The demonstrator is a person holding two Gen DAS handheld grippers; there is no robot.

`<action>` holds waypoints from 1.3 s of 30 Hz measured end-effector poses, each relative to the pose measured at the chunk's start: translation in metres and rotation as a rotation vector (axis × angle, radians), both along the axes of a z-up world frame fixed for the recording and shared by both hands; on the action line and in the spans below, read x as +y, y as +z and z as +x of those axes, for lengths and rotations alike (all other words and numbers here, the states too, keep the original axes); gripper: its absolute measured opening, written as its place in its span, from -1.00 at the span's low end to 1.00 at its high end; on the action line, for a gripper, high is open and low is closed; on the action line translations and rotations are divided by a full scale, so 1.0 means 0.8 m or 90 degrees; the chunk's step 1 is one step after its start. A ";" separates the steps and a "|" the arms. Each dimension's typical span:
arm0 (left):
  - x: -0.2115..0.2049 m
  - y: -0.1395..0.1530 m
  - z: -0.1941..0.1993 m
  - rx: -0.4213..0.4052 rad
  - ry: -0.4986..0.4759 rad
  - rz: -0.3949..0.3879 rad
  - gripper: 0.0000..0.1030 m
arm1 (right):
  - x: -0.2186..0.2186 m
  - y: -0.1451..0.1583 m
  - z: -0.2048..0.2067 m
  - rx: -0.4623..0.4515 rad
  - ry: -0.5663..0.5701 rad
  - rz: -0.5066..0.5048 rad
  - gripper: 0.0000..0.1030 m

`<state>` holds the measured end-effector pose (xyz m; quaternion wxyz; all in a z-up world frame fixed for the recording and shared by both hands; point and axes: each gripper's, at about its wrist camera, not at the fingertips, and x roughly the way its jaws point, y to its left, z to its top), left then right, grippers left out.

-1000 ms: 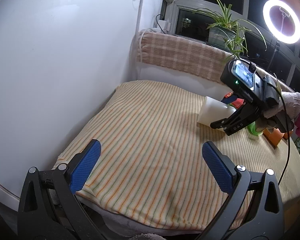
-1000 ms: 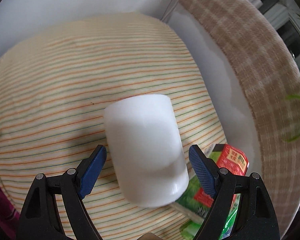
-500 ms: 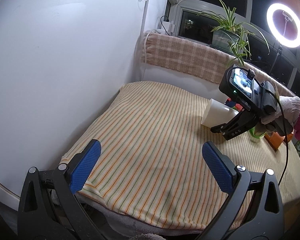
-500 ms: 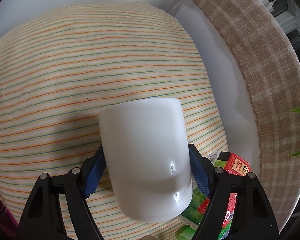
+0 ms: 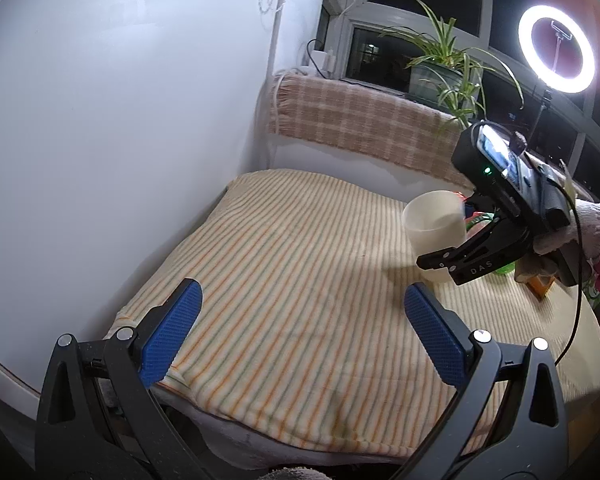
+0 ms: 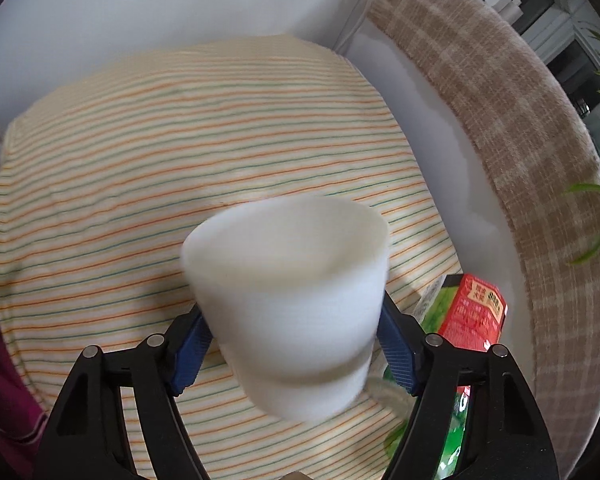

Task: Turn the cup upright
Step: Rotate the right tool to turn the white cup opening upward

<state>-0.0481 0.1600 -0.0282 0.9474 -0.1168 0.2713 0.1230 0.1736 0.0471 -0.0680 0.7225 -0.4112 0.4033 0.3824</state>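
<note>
White cup point(image 6: 288, 300) being gripped by right hand-held gripper point(image 6: 296, 344), tilting mouth-up mid-flip. Left hand-held gripper point(image 5: 300, 336) idling wide open. Next: level cup, lower onto bench point(image 5: 284, 280).

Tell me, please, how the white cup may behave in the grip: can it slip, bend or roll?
The white cup looks thin and smooth, so it probably weighs little and might slip between the right gripper pads. Its tapered wall may flex if squeezed harder. On the soft striped cloth it could tip or roll when released.
</note>
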 end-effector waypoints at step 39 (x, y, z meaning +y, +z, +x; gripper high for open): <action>-0.131 0.011 0.037 0.007 -0.143 0.012 0.99 | -0.290 -0.035 -0.050 0.362 -0.464 0.429 0.43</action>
